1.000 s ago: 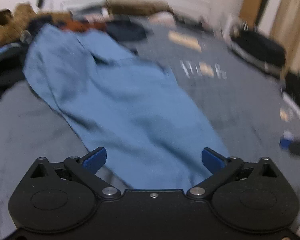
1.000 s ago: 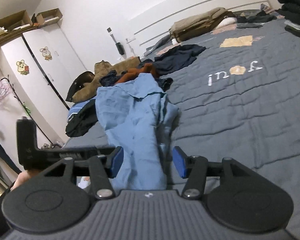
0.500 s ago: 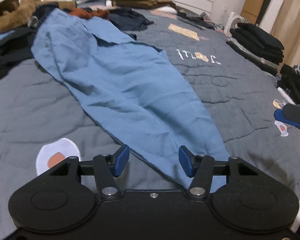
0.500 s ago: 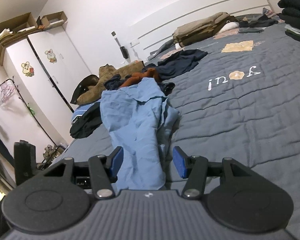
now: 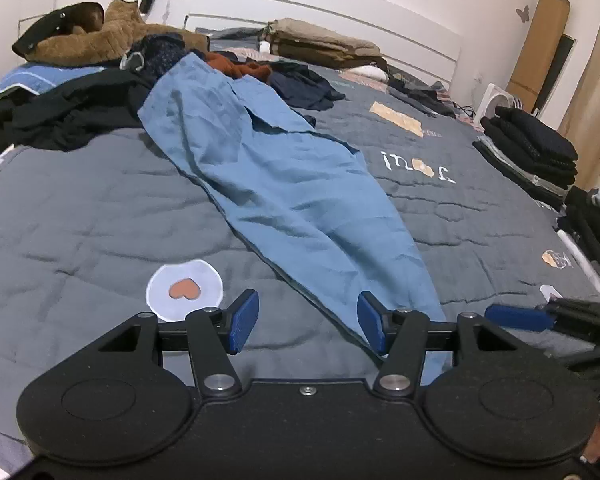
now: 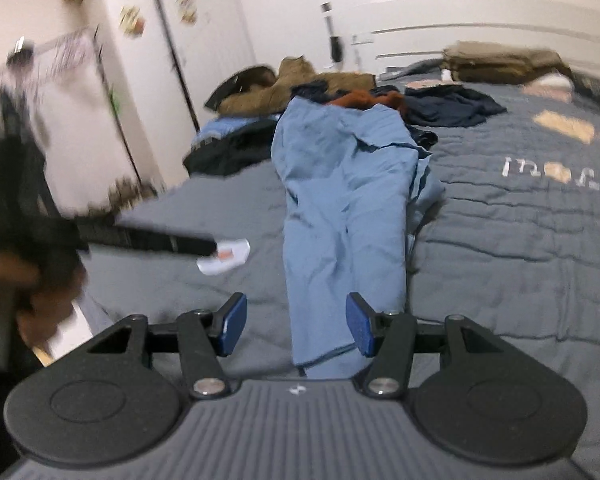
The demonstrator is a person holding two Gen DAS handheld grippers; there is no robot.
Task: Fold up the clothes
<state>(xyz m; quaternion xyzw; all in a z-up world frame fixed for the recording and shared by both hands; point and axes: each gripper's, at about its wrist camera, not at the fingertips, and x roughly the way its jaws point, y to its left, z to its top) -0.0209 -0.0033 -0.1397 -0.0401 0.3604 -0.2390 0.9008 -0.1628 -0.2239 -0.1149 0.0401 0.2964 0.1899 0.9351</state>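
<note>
A blue garment (image 5: 284, 192) lies stretched out on the grey bedspread (image 5: 80, 216), running from the clothes pile at the back to the near edge. It also shows in the right wrist view (image 6: 340, 208). My left gripper (image 5: 306, 320) is open and empty, just above the garment's near end, which lies by its right finger. My right gripper (image 6: 296, 322) is open and empty over the garment's near hem. A blue fingertip of the right gripper shows at the right of the left wrist view (image 5: 512, 317). The left gripper shows blurred at the left of the right wrist view (image 6: 148, 240).
A pile of unfolded clothes (image 5: 100, 80) lies at the back left of the bed. Folded beige items (image 5: 320, 42) sit by the headboard. A stack of folded dark clothes (image 5: 532, 148) is on the right. A white wardrobe (image 6: 140, 80) stands left of the bed.
Both grippers have drawn back toward the near end of the garment. The left gripper's jaws narrowed from wide open. The right wrist view has swung and is blurred.
</note>
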